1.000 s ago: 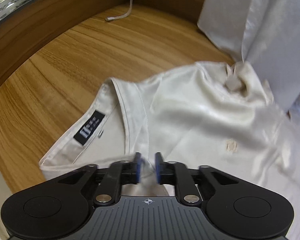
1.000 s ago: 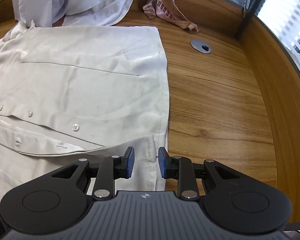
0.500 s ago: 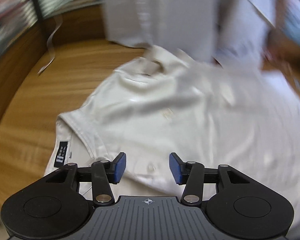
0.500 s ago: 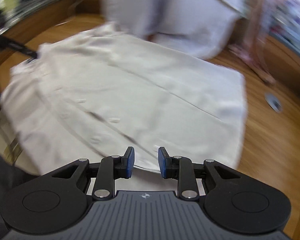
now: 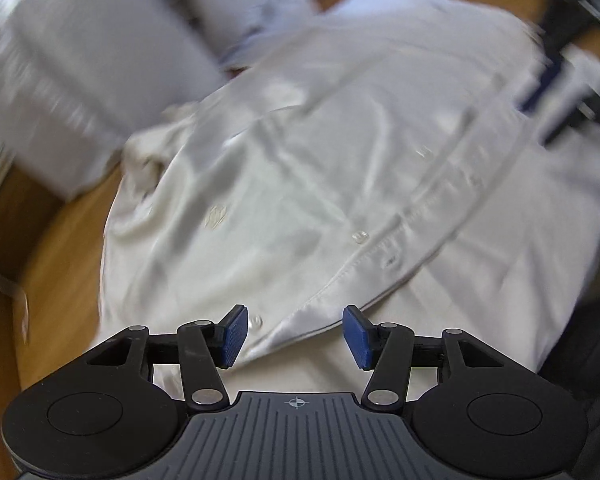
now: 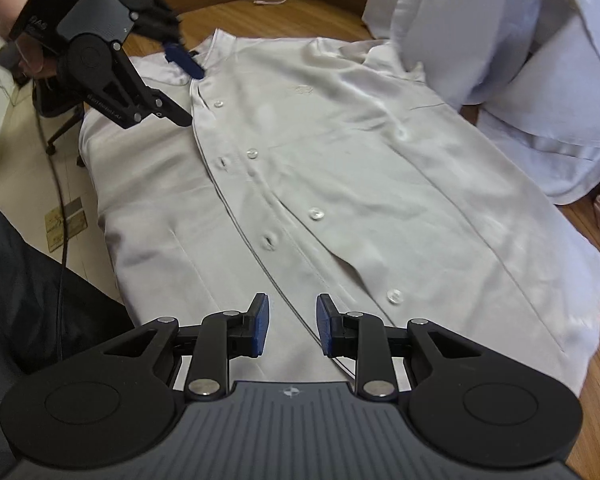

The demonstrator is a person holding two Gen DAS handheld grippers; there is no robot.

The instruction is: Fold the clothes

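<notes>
Across the frame's middle we see a cream shirt (image 6: 340, 168) spread on a wooden table (image 6: 236, 20). White garments (image 6: 520, 60) fill the upper right. Both the left gripper (image 5: 294, 334) and right gripper (image 6: 290, 330) hover open, empty.

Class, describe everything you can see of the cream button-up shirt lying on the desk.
The cream shirt lies spread flat, front up, on the wooden desk. The cloth looks smooth, slightly glossy and lightly creased. Its placket runs down the middle with pale buttons, unfastened, and the front panels overlap. The collar end lies by the left gripper, the hem end by the open right gripper. A pile of white garments touches its far edge. Its near edge overhangs the desk.
</notes>
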